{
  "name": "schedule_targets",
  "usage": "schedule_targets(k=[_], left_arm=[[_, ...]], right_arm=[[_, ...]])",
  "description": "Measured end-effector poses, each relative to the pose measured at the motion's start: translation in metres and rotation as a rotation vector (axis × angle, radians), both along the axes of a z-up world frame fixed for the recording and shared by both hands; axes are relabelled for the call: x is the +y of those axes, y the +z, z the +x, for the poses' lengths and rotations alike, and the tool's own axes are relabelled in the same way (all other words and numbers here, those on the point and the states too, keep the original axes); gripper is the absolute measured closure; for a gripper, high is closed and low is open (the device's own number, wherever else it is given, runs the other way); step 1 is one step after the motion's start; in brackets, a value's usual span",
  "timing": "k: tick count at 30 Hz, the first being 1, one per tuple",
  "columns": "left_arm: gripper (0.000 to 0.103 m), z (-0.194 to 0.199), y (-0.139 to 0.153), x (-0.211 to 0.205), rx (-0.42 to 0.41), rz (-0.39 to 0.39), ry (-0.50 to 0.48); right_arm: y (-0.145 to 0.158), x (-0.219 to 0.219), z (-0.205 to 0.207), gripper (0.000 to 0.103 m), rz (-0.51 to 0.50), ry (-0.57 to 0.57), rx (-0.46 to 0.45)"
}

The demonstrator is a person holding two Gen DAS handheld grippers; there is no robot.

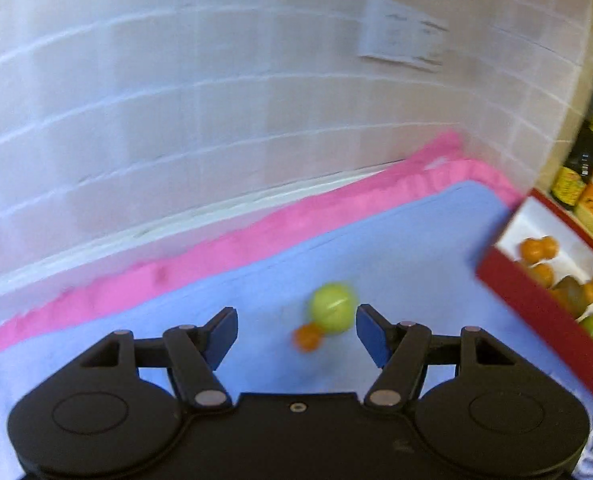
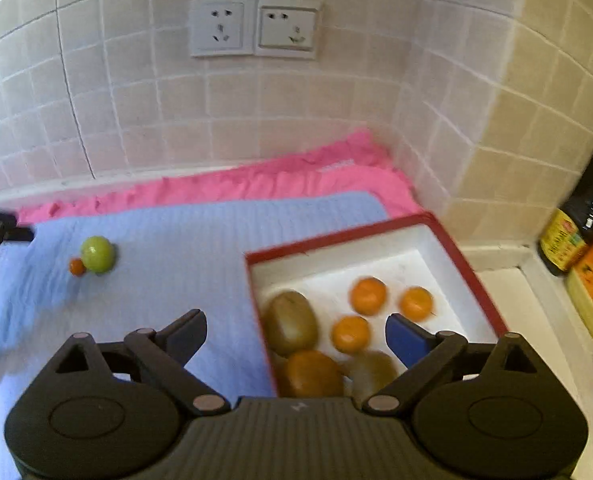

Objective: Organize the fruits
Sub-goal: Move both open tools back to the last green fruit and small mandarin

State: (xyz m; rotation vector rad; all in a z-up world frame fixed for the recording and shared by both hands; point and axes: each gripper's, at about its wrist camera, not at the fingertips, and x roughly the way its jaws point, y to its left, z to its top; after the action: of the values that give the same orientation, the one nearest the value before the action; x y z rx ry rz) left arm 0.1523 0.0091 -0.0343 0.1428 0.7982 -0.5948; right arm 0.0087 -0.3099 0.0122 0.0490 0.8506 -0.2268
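Tiled wall (image 2: 336, 120) behind, double socket (image 2: 254, 28) on it; counter covered by a pink cloth (image 2: 296, 176) with a blue mat (image 2: 176, 248) on top; red-rimmed white box (image 2: 376, 236) sits on the mat's right end, touching nothing but the mat as far as I can see.

Box already holds three oranges (image 2: 368, 295) and brownish kiwis (image 2: 290, 322); a green fruit shows at the box edge in the left view only.

Still loose on the mat: green apple (image 1: 332, 307) with a small orange fruit (image 1: 307, 337) touching it, well apart from the box.

Right gripper (image 2: 296, 336) hangs over the box's near left corner, fingers spread wide, nothing between them; left gripper (image 1: 296, 332) points at the loose pair, fingers fairly wide, empty, not yet around the apple.

Handling, my guess: apple is firm, smooth, light, rolls easily; take it across the widest part, pads level; small fruit is likely soft-skinned, so squeeze gently, and expect it to roll once the apple lifts.

Hard to read: left view is motion-blurred; near kiwis partly hidden behind the right gripper body; bottles (image 2: 576, 236) at far right cut off; small fruit's type unclear.
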Motion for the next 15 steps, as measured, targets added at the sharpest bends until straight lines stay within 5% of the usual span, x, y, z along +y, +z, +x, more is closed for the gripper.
schedule_targets(k=[6,15], left_arm=[[0.028,0.011,-0.025,0.022,0.022,0.025,-0.009],[0.033,0.022,-0.06,-0.021,-0.034,0.103,-0.207]], right_arm=[[-0.002,0.006,0.025,0.004,0.215,-0.001,-0.072],[-0.013,0.019,0.08,0.003,0.377,0.005,-0.105]])
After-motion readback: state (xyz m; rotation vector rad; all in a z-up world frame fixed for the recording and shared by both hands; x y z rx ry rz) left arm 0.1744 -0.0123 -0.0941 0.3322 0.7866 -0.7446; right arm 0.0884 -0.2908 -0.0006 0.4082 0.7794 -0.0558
